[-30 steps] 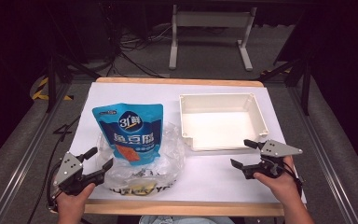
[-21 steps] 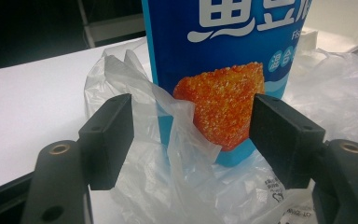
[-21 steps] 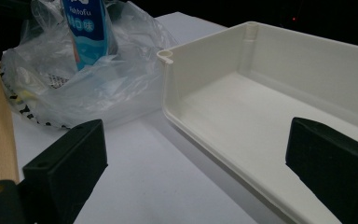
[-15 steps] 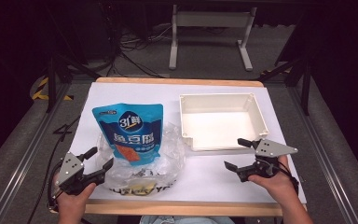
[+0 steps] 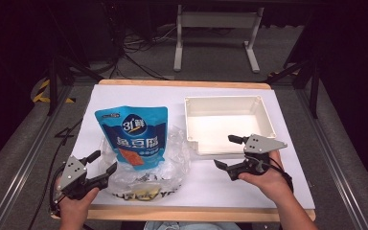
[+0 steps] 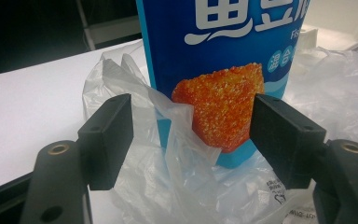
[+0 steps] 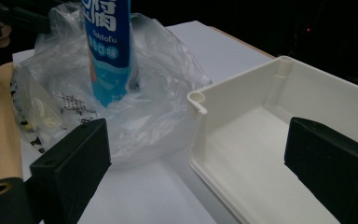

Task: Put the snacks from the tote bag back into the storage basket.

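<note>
both the left gripper (image 5: 99, 164) and right gripper (image 5: 230, 152) are gaping wide, holding nothing; the upright blue printed pouch (image 5: 133, 136) is risking toppling if the crinkly clear plastic bag (image 5: 172, 158) gets tugged.

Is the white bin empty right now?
Empty: the white bin shows a bare floor in the high and right gripper views.

Table (image 5: 139, 93): plastic bag (image 5: 172, 158), white tray (image 5: 268, 122).
</note>
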